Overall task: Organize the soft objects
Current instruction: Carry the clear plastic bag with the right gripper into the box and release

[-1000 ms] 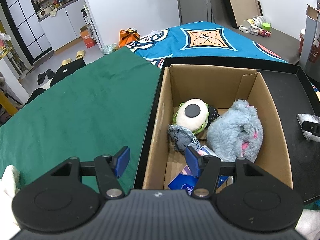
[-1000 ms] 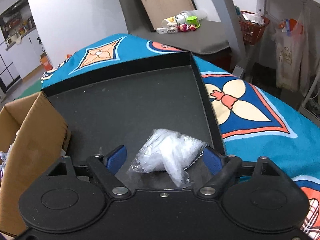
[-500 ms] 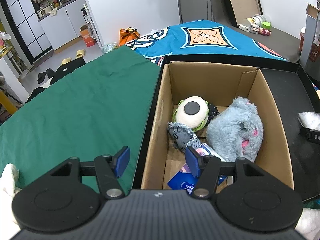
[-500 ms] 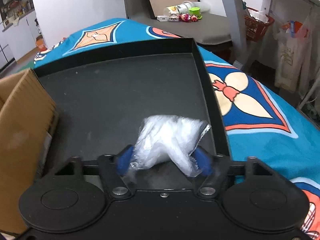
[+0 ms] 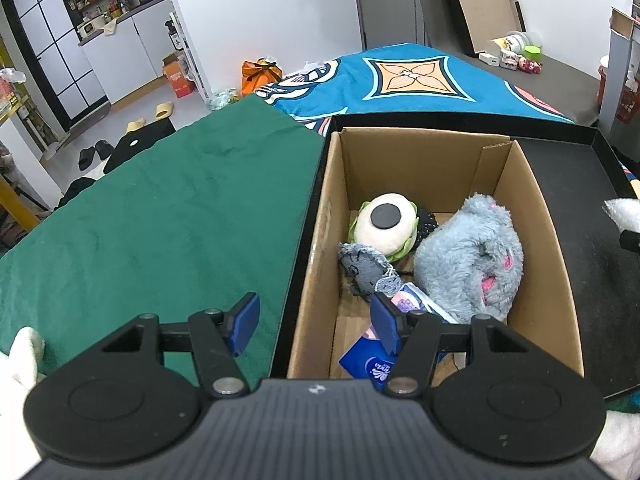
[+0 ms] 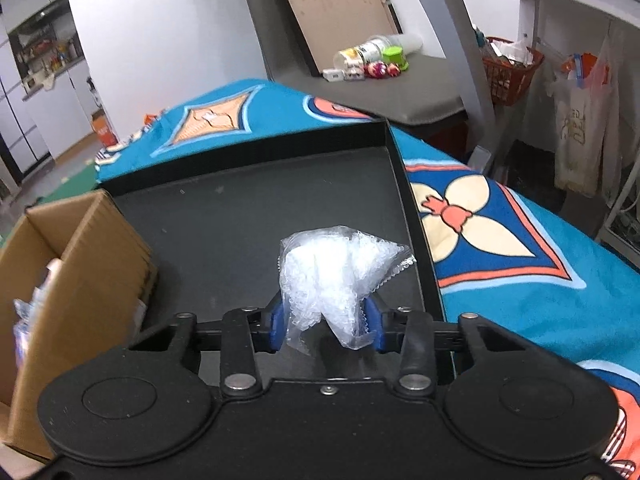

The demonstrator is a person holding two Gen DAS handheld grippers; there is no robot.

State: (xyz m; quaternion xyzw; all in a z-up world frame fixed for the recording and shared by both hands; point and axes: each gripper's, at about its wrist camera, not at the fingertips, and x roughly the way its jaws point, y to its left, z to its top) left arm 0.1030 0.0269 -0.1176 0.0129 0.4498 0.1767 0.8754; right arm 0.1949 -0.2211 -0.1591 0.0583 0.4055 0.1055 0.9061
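A: What are the right tongs [image 6: 326, 322] doing?

B: Their jaws are closing on a clear plastic bag of white netting [image 6: 338, 276]. The blue pads [image 6: 276, 326] are pressing in on both sides of its lower part, and the bag is bulging up above them, over the black tray [image 6: 248, 208].

A: And the left tongs [image 5: 314, 322]?

B: They are standing about half open with nothing between the pads. One pad is hanging over the green cloth [image 5: 160, 220] on the bench, the other over the near end of the cardboard box [image 5: 544, 280].

A: Where is that box sitting?

B: It is sitting in the left part of the black tray, with its left wall against the tray's rim. In the right wrist view it is showing at the left, beside the held bag.

A: What is lying inside?

B: A fluffy grey plush [image 5: 472, 260] is leaning against the right wall. A cream round plush with a black disc [image 5: 386, 228] is lying left of it, a small grey denim toy [image 5: 366, 266] is lying in front, and a blue packet [image 5: 370, 362] is lying at the near end.
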